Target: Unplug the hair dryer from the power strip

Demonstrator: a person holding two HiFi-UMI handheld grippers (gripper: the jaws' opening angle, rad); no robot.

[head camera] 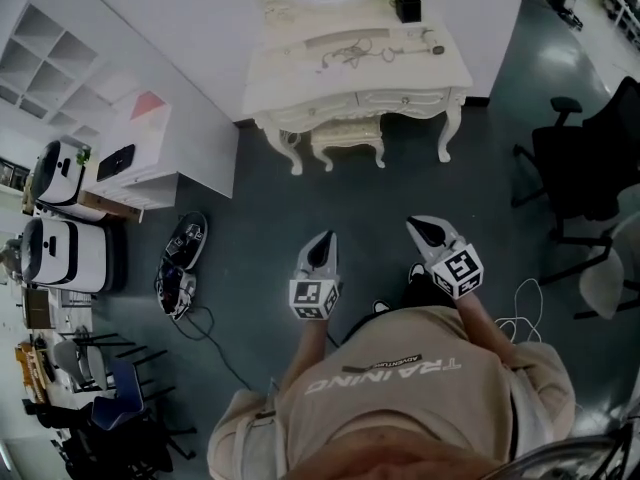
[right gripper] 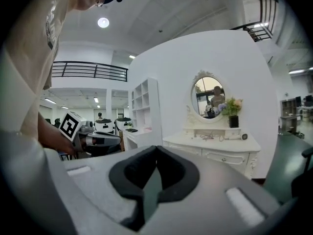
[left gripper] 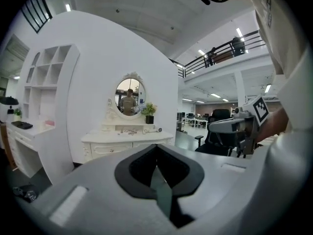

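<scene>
A white dressing table (head camera: 300,78) stands ahead against the wall. On its top lie a tangle of cable (head camera: 350,54), a long white bar (head camera: 345,36) and a small white hair dryer (right gripper: 235,137), also seen as the hair dryer (left gripper: 153,129); they are too small to tell what is plugged where. My left gripper (head camera: 325,238) and right gripper (head camera: 416,224) hang side by side over the dark floor, well short of the table and pointing at it. Both are shut with nothing in them: left gripper (left gripper: 156,147), right gripper (right gripper: 156,149).
A stool (head camera: 347,140) sits under the table, with a flower pot (head camera: 406,4) and an oval mirror (left gripper: 129,97) above. A black office chair (head camera: 585,163) stands at the right and a white cabinet (head camera: 135,153) at the left. Two dark devices (head camera: 182,263) with a cord, and a white cable (head camera: 520,313), lie on the floor.
</scene>
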